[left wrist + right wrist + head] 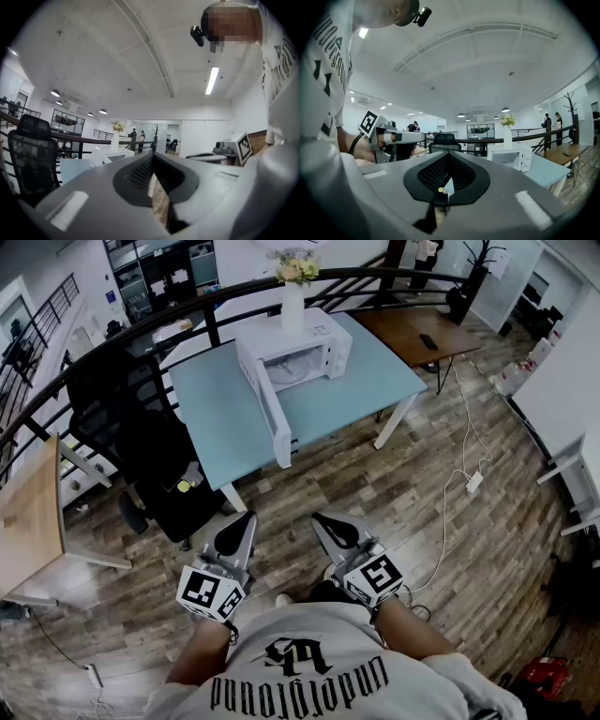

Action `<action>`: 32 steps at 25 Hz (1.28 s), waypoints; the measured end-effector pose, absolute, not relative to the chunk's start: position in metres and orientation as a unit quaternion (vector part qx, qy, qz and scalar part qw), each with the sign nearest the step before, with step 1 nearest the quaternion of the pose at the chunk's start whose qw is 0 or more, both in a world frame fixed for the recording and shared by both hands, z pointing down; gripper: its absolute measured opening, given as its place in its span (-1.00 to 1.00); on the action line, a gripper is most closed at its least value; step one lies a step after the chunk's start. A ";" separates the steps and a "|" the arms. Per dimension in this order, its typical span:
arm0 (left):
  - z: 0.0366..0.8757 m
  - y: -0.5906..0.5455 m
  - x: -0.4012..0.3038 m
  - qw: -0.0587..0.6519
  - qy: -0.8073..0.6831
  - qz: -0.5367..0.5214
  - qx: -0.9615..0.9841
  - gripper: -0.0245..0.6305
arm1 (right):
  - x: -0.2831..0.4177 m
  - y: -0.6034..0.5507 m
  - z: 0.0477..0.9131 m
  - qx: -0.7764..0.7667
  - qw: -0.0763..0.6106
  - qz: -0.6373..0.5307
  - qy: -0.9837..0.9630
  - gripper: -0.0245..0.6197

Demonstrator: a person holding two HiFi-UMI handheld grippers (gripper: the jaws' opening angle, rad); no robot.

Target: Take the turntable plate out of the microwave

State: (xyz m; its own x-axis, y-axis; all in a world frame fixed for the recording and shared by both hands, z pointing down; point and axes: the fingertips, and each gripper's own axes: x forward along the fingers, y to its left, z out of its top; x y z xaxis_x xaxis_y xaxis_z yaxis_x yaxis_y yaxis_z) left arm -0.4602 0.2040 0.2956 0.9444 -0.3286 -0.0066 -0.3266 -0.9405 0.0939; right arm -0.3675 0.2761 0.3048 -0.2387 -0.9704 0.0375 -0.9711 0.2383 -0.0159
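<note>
Left gripper (239,531): jaws pressed together with nothing between them, held level close to the person's body
Right gripper (333,529): likewise closed and empty, just beside the left one
Microwave (309,343): on the pale blue table (375,381), at 12 o'clock from both grippers and well apart from them
Door (274,418): swung wide open, free edge pointing to about 6 o'clock, toward the table's near side
Turntable plate: judged to lie inside the open cavity (292,367); too small from here to make out
Vase (293,307): upright on top of the microwave, holding flowers
Office chair (141,427): at 10 o'clock, beside the table's left end
Step in hand: the approach; the plate is not yet reached
Doing it well: come up on the 1 o'clock side of the door so that it does not bar the way; spread the jaws before entering the cavity; go in low and level, pinch the plate's near rim, raise it only slightly, then draw it straight back toward 6 o'clock, the second gripper steadying the far rim once it clears
Watch for: knocking the housing, since the vase could topple; a glass plate held by one edge may tip
</note>
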 end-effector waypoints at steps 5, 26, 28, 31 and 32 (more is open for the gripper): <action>0.300 0.198 -0.427 0.047 -0.162 -0.007 0.986 -0.78 | -0.339 0.269 0.306 0.611 0.004 0.019 -0.792 -0.92; 0.307 0.163 -0.198 0.045 -0.152 -0.008 0.987 -0.78 | -0.139 0.250 0.316 0.594 0.035 0.025 -0.803 -0.92; 0.308 0.157 -0.185 0.047 -0.151 -0.006 0.987 -0.78 | -0.128 0.242 0.322 0.597 0.033 0.027 -0.801 -0.92; 0.316 0.140 -0.168 0.054 -0.153 -0.002 0.987 -0.78 | -0.114 0.229 0.332 0.594 0.031 0.034 -0.803 -0.92; 0.320 0.134 -0.161 0.057 -0.152 0.000 0.987 -0.78 | -0.108 0.224 0.335 0.595 0.032 0.036 -0.803 -0.92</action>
